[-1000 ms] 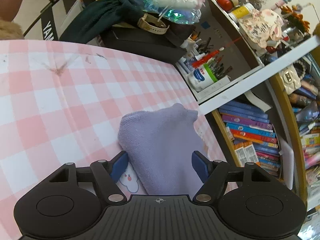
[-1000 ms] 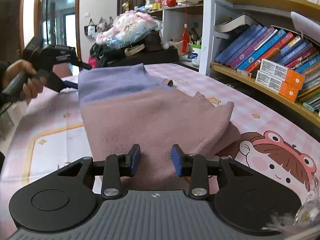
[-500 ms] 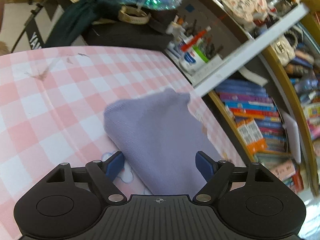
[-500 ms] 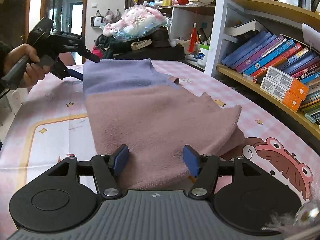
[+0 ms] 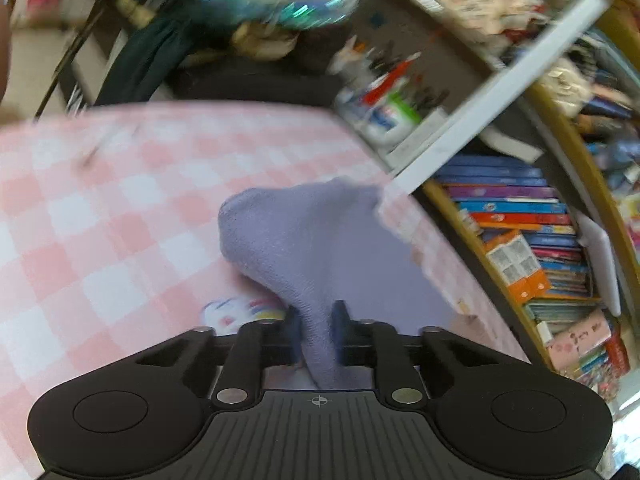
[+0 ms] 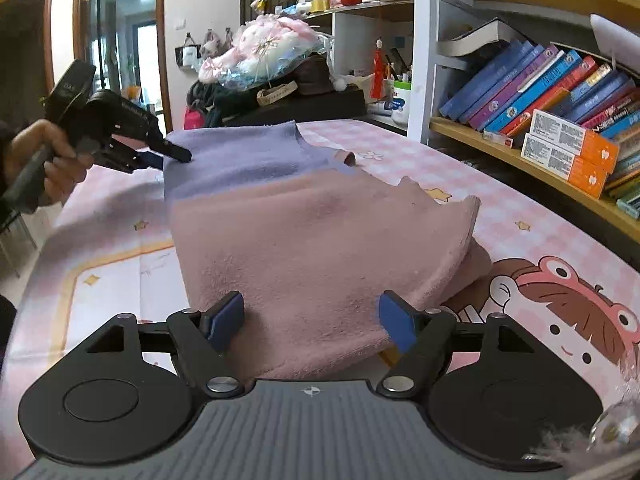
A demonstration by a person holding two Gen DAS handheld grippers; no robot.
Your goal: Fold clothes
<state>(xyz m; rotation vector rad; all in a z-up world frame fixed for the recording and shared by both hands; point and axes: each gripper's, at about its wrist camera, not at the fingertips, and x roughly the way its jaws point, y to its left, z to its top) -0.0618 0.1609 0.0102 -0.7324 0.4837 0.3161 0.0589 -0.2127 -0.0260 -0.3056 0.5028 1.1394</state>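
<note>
On the checked tablecloth (image 5: 100,240), left gripper (image 5: 316,320) jaws closing — pinching sweater (image 5: 304,240), right gripper (image 6: 312,320) jaws opening — unclamped.

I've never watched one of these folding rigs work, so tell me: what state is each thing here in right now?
Left tongs: closing, pinching a bunched corner of the garment.
Right tongs: opening, pads clear of the cloth between them.
Garment: folded flat on the table, pink end near, purple end far.
Purple end: corner lifted off the tablecloth.
Tablecloth: spread flat.
Books: shelved, leaning.

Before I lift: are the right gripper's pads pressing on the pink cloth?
No, the right gripper is opening, its pads clear of the pink cloth between them.
</note>
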